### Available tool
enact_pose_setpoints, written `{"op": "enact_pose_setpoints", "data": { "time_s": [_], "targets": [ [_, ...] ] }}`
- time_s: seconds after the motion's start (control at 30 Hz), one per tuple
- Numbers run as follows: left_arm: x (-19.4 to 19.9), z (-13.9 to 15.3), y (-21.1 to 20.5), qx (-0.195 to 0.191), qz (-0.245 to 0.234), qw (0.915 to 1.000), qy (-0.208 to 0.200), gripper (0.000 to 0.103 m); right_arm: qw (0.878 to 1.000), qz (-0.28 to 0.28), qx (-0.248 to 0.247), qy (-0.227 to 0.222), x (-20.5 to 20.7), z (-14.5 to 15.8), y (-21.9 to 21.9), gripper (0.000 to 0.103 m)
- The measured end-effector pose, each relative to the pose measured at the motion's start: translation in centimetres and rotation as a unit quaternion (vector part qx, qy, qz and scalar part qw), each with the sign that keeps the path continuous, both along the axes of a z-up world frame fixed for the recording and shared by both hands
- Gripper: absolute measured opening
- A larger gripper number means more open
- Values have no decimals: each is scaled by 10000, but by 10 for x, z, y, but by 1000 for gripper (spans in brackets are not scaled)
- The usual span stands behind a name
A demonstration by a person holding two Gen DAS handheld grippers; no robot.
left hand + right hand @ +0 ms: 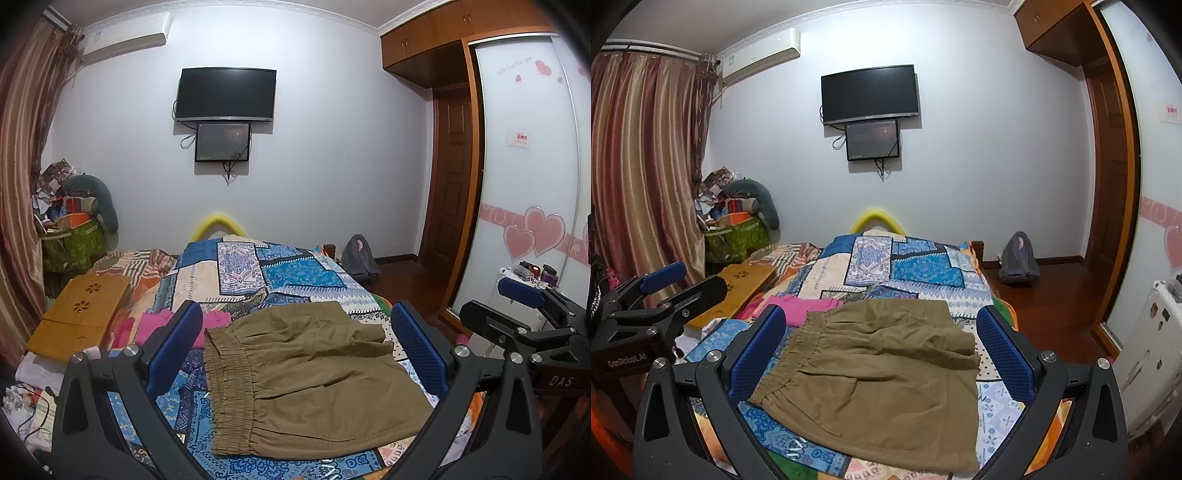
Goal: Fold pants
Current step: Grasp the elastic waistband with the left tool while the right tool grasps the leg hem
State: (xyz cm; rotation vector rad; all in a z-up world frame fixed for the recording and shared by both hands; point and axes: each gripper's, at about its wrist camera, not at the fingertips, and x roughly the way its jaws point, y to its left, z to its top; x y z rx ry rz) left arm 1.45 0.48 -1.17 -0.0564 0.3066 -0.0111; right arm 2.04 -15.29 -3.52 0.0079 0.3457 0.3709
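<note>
Patchwork bedspread (295,273), khaki pants (314,384) (folded), both claws gaping above

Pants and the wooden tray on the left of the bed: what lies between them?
A pink garment lies between the pants and the wooden tray, on the quilt. Both wrist views show it.
</note>
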Motion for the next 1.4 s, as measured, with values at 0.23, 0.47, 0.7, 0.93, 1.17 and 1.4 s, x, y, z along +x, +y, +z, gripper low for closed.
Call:
{"op": "enact_pose_setpoints", "data": {
  "time_s": [0.23,0.47,0.7,0.93,1.17,1.4],
  "targets": [
    [14,-7,-1,21,-34,10000,87,103,9999,-37,0,133,9,-6,-4,103],
    [53,-20,14,449,161,9986,245,103,9987,-172,-76,480,42,-26,-23,103],
    [118,-47,51,503,331,9952,770,103,9941,-611,-373,815,91,-49,-48,103],
    [196,-91,88,530,573,9847,1559,90,9916,-587,-680,936,141,-64,-54,99],
    [260,-142,115,509,632,9710,2249,76,9888,-375,-832,1180,205,-86,-55,90],
    [291,-211,130,113,353,9455,3235,59,9753,21,-742,2081,256,-138,-59,80]
  ]
}}
